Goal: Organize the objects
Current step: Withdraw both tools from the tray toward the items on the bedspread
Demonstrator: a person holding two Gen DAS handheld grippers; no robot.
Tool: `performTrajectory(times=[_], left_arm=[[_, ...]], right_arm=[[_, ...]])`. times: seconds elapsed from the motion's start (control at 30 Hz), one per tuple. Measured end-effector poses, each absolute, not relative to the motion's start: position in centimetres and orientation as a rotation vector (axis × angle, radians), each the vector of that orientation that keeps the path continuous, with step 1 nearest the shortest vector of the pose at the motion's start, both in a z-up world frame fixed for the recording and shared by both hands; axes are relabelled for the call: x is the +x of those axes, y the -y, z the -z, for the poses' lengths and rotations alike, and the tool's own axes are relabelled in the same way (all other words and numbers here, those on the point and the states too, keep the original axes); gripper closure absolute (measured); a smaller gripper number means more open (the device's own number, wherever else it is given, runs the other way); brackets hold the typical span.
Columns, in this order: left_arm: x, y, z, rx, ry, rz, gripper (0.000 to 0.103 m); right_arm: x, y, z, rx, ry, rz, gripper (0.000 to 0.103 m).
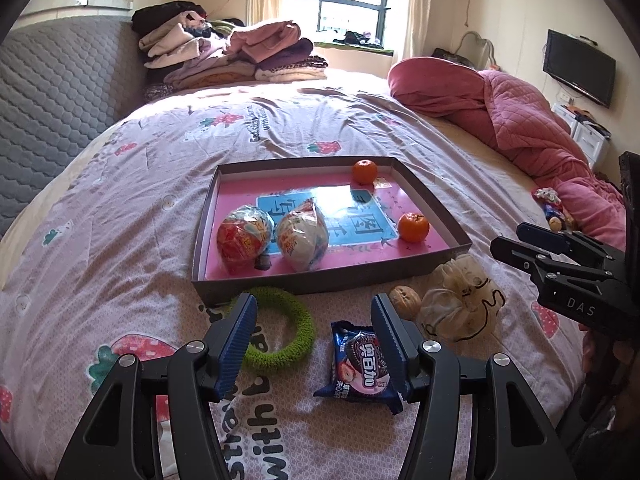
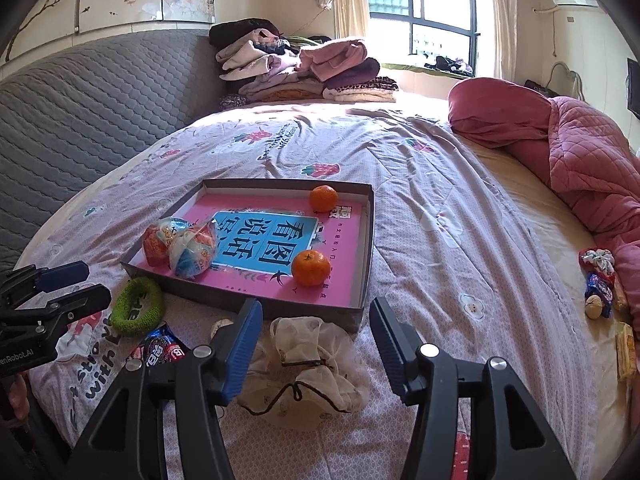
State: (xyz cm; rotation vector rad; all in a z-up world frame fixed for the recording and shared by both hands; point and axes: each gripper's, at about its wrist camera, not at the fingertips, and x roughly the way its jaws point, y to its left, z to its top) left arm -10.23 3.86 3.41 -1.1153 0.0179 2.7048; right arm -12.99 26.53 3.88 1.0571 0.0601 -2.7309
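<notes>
Your left gripper [image 1: 314, 320] hangs with fingers apart over the cookie packet [image 1: 362, 364]; straddle its middle. Your right gripper [image 2: 316, 324], likewise apart, hovers above the mesh pouch [image 2: 308, 368]; grab its gathered neck.

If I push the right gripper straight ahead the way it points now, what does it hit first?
Most likely the cream drawstring pouch, which lies on the bedspread between the open fingers of the right gripper. Just beyond it is the near wall of the tray. Depth is hard to judge, so the height above the pouch is unclear.
</notes>
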Motion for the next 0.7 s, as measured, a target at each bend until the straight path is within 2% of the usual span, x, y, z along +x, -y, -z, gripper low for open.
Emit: performTrajectory(times=[0.7], left_arm=[[-8.8, -5.1, -1.8, -1.183, -0.033, -2.642, 0.041]], right_arm=[[-11.8, -27.4, -3.3, 1.077, -0.038, 2.74, 0.047]])
